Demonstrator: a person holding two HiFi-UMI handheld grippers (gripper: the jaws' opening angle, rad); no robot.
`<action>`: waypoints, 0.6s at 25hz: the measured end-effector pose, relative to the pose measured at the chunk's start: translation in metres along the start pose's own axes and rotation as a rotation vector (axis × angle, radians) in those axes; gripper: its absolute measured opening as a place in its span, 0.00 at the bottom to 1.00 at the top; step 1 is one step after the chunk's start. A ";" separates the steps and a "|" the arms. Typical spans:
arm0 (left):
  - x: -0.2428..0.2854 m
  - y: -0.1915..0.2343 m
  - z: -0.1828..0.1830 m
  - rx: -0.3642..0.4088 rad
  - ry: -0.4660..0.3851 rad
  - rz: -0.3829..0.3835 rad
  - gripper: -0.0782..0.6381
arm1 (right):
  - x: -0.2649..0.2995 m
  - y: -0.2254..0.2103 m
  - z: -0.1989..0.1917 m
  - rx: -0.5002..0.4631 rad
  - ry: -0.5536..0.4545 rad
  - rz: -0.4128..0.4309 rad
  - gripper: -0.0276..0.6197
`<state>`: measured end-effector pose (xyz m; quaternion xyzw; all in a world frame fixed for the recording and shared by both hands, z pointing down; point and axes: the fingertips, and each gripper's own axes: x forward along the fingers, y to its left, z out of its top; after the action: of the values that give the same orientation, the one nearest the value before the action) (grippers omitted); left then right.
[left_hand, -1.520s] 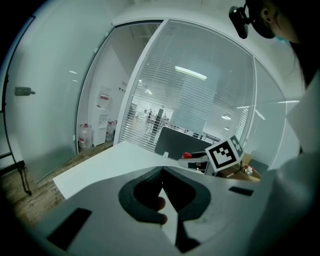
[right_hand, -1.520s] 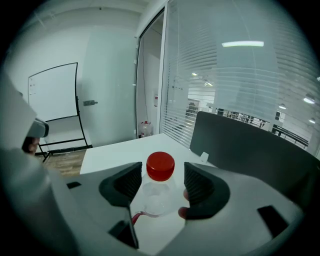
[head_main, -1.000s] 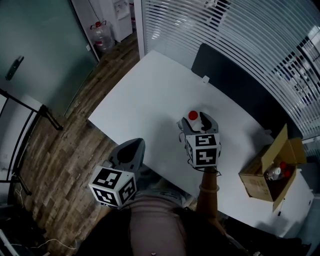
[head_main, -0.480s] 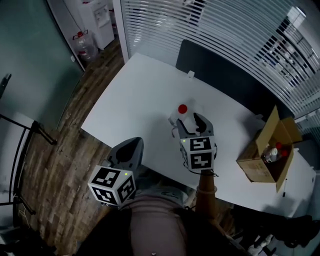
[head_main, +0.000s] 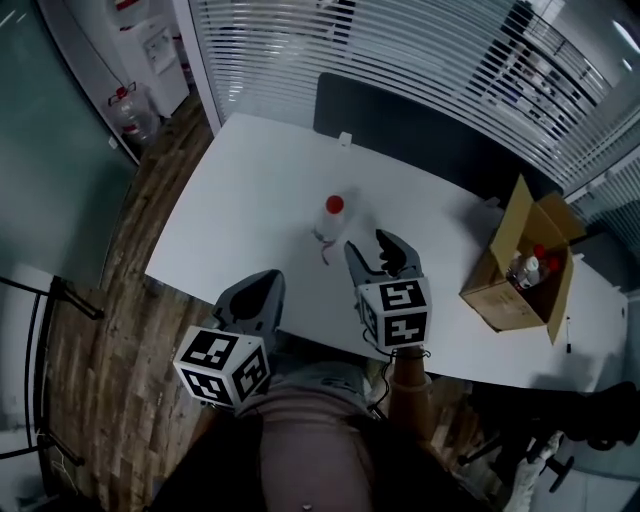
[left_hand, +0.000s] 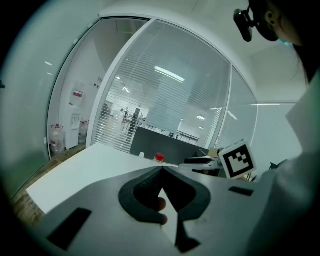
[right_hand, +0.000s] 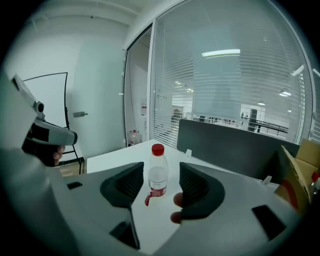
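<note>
Fingers, right gripper (right_hand: 160, 167): spread apart, clamped on nothing; bottle (right_hand: 157, 176) seen through the gap but standing beyond the tips, untouched.
Fingers, left gripper (left_hand: 162, 170): pressed together tip to tip, nothing between.
Bottle position (head_main: 328, 218): upright on the white table (head_main: 240, 180), roughly mid-table, just ahead and to the left of the right gripper (head_main: 368, 246); clear plastic, red cap, loose end of red label hanging off the lower body.
Change, right side: 1.5 s ago bottle sitting deep between the pads, cap level with them; 1.0 s ago tips at the bottle; half a second ago a small gap; now a wider gap, with the gripper drawn back toward the near table edge.
Change, left side: none at the jaws, shut then and shut now; left gripper (head_main: 262, 285) low at the near table edge, well apart from the bottle.
Reading: release looks complete; bottle standing unaided, no lean visible; right side backing off rather than closing in.
Surroundings: open cardboard box (head_main: 505, 292) at the table's right end, red-capped bottles (head_main: 528, 268) inside; dark partition panel (head_main: 420, 125) along the far edge; water jugs (head_main: 130, 118) on the wooden floor (head_main: 130, 260) past the far-left corner.
</note>
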<state>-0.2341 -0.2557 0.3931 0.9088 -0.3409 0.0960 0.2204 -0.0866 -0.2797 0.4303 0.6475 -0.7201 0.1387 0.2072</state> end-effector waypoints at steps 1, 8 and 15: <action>0.000 -0.003 0.000 0.003 0.000 -0.007 0.12 | -0.005 -0.001 -0.001 0.007 -0.005 -0.006 0.41; -0.002 -0.029 -0.003 0.018 0.005 -0.032 0.12 | -0.034 -0.011 -0.006 0.018 -0.030 -0.027 0.32; -0.006 -0.050 -0.006 0.010 -0.011 0.013 0.12 | -0.064 -0.021 -0.010 0.002 -0.060 -0.008 0.20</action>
<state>-0.2061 -0.2160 0.3800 0.9081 -0.3478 0.0939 0.2135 -0.0595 -0.2215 0.4074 0.6543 -0.7234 0.1192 0.1855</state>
